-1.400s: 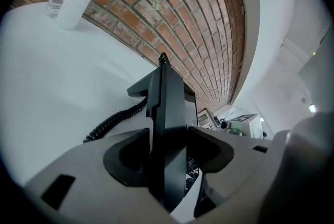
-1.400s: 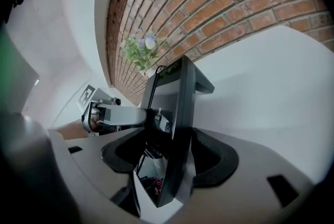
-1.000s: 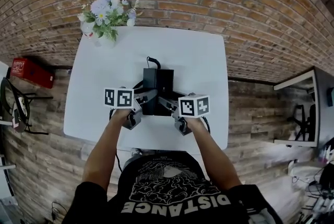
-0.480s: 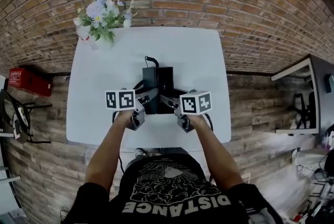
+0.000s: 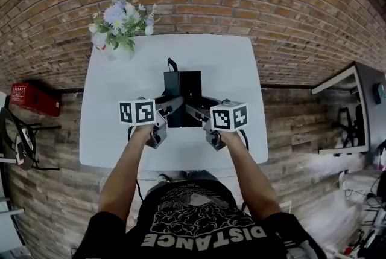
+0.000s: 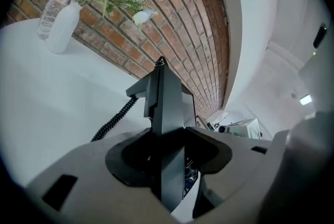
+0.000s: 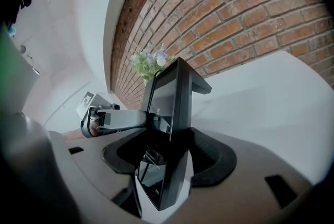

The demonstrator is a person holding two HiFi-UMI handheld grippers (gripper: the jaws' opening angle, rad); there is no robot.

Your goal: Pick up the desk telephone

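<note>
Left gripper and right gripper, below frame centre in the head view, each clamp an opposite side edge of the desk telephone, a two-sided hold judged to share its weight and keep it level. The telephone sits between them at centre, over the white tabletop; clearance from the surface cannot be confirmed. Beyond, upper left, stands a flower vase.

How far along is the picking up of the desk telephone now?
Done: the left gripper and right gripper are each shut on a side edge of the desk telephone. In hand: lifting it; whether it has cleared the white table is hard to tell. Left: raising it clear.
</note>
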